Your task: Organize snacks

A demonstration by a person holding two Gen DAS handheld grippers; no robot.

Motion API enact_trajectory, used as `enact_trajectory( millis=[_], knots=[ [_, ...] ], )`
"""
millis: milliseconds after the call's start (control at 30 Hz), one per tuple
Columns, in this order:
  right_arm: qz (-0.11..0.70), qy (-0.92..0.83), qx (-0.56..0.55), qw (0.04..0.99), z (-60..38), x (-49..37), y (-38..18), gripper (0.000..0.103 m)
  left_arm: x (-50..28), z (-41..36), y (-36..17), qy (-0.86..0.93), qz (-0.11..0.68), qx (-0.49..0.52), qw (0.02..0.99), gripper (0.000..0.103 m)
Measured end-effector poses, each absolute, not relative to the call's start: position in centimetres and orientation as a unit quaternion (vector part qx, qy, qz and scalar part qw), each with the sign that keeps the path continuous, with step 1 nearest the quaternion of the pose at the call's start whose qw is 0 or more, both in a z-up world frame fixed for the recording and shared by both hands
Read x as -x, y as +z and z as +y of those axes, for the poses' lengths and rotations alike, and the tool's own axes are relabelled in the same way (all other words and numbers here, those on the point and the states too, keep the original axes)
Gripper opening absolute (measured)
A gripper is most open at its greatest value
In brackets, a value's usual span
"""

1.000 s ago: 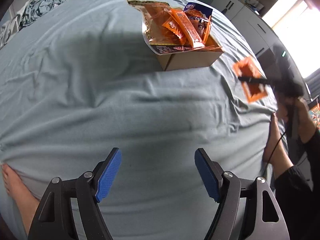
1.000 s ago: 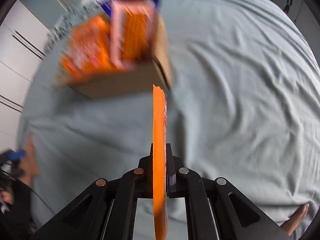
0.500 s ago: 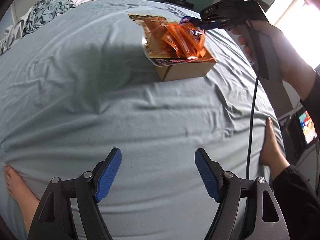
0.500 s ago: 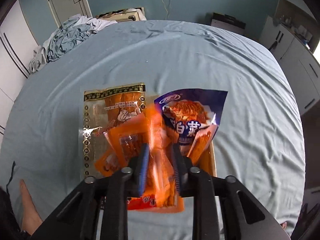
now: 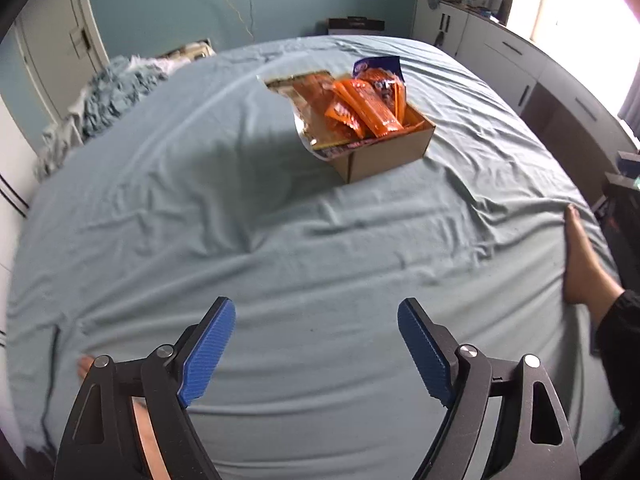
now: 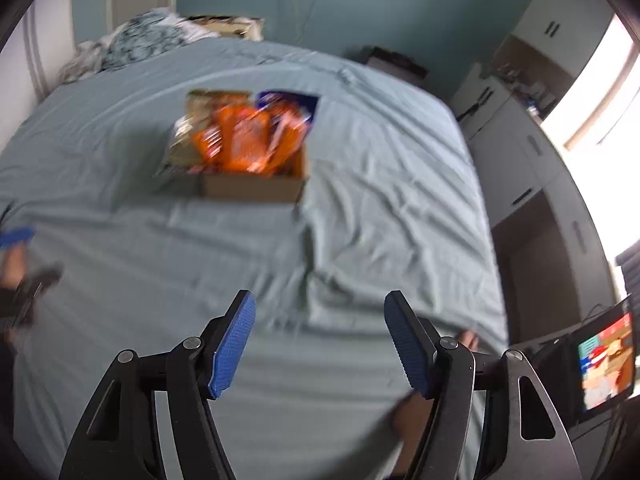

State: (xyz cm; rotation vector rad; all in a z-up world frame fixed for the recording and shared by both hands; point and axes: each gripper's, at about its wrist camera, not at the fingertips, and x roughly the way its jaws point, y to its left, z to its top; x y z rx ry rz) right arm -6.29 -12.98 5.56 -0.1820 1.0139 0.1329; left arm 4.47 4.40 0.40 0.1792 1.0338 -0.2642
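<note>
Right gripper (image 6: 316,344) jaws opening, empty; a second ago they pinched an orange packet, now in the box (image 6: 256,188) mid-bed. Left gripper (image 5: 316,352) opening wider, empty. I see no loose snacks.

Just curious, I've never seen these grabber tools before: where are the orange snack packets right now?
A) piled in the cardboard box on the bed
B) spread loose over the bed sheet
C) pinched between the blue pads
A: the orange snack packets sit heaped in the cardboard box; nothing lies between either gripper's pads.
</note>
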Motion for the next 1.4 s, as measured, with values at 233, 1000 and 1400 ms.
enact_trajectory(
  millis=[233,1000,1400],
  knots=[
    [0.439,0.112,0.072,0.888,-11.8,11.7,6.9,0.066,-0.1,2.1,5.1,-0.089,0.446,-0.134,0.88,0.102],
    [0.427,0.099,0.1,0.893,-12.8,11.1,6.8,0.066,1.3,-0.3,7.5,-0.049,0.343,-0.185,0.92,0.103],
    [0.399,0.086,0.091,0.908,-13.8,10.9,6.5,0.066,1.8,-0.7,7.3,-0.059,0.342,-0.195,0.918,0.103]
  ],
)
